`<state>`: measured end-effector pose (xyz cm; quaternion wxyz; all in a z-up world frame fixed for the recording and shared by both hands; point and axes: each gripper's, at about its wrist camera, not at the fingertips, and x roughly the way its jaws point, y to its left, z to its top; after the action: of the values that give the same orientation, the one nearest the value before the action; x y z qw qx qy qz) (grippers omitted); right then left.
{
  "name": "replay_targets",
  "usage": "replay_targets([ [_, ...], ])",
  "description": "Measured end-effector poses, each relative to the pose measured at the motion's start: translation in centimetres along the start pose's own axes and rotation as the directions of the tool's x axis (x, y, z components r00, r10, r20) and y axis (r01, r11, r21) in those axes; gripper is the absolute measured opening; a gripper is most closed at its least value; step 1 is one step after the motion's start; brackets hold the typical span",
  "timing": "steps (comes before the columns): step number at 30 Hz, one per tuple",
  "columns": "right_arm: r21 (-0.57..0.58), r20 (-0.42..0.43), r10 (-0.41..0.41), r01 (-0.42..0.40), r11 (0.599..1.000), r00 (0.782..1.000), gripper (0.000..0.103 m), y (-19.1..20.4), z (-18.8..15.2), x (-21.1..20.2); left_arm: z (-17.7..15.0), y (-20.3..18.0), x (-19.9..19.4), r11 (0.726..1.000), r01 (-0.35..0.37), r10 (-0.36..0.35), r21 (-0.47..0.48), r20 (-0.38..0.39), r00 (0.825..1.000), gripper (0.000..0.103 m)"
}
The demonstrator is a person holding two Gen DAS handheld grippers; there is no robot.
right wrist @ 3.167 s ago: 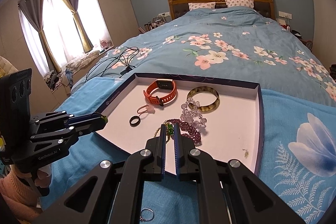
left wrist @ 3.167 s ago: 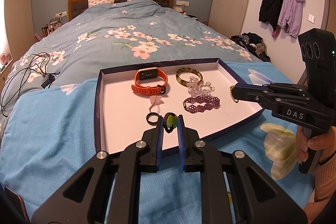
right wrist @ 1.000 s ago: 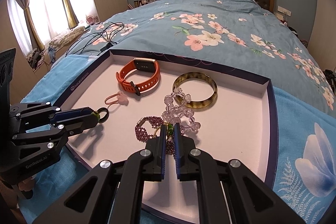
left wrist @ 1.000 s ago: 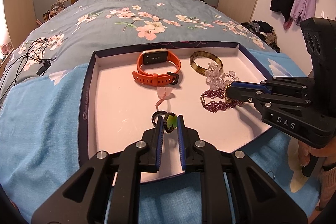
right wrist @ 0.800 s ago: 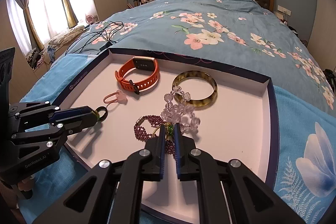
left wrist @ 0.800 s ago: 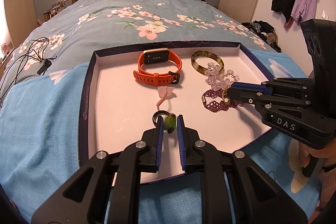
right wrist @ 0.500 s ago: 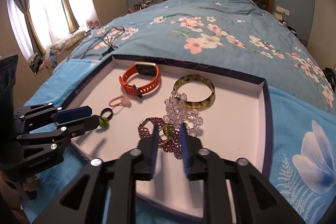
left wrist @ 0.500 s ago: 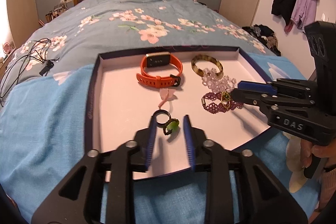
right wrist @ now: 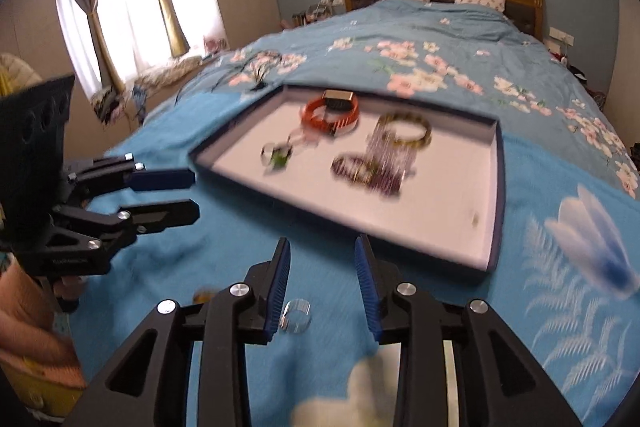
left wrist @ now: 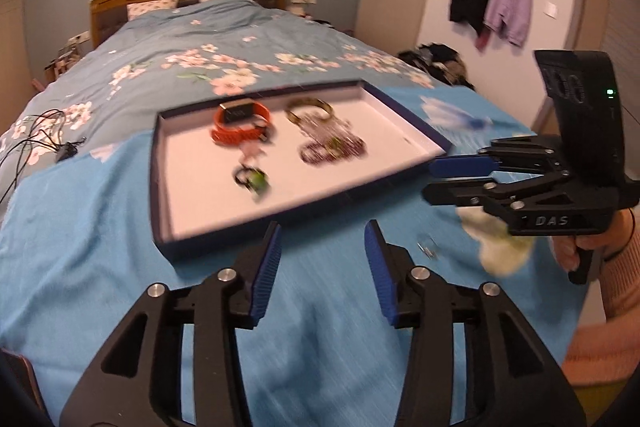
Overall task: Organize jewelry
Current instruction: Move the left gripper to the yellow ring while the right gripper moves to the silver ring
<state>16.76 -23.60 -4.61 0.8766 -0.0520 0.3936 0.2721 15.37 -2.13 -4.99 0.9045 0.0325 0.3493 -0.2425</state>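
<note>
Both the left gripper (left wrist: 324,247) and right gripper (right wrist: 322,267) have just been opening, empty. The small ring (right wrist: 295,315) on the near blanket (left wrist: 100,227) looks light, stiff and slippery; pinch across its band.

Legible text: "DAS", pale raised letters on the black body of my right gripper (left wrist: 464,179), seen from my left tongs' camera, off to their right. Marking on my left gripper (right wrist: 192,195): too blurred to read.

Orange watch (left wrist: 239,126); navy-walled tray (left wrist: 158,187), white floor; purple beads (left wrist: 332,151); ring (left wrist: 256,179) seemingly green, blurred; blue floral bedspread (left wrist: 224,55).
</note>
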Motion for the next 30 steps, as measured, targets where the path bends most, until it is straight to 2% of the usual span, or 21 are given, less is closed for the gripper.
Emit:
replay_targets([
  [4, 0.009, -0.044, 0.010, -0.010, 1.000, 0.999, 0.033, 1.0, -1.9, 0.4, -1.8, -2.0, -0.4, 0.999, 0.019, -0.018, 0.032, -0.023, 1.000, 0.048],
  [8, 0.043, -0.072, 0.011, -0.008, 0.999, 0.997, 0.034, 1.4, -3.1, 1.0, -3.1, -3.5, -0.2, 0.998, 0.009, -0.006, 0.056, -0.051, 0.999, 0.048],
  [12, 0.061, -0.067, 0.002, 0.002, 0.998, 0.998, 0.034, 1.5, -3.0, 1.0, -3.3, -4.2, -0.5, 0.998, 0.009, -0.007, 0.058, -0.044, 0.999, 0.048],
  [18, 0.046, -0.081, -0.035, 0.039, 0.998, 0.996, 0.032, 2.0, -2.8, 1.6, -3.2, -4.2, 0.4, 0.999, 0.007, -0.003, 0.041, -0.086, 0.996, 0.048],
  [30, 0.037, -0.087, -0.044, 0.048, 0.998, 0.995, 0.010, 1.5, -3.3, 1.1, -3.1, -3.8, 1.3, 0.999, 0.029, -0.027, 0.016, -0.120, 0.992, 0.046],
])
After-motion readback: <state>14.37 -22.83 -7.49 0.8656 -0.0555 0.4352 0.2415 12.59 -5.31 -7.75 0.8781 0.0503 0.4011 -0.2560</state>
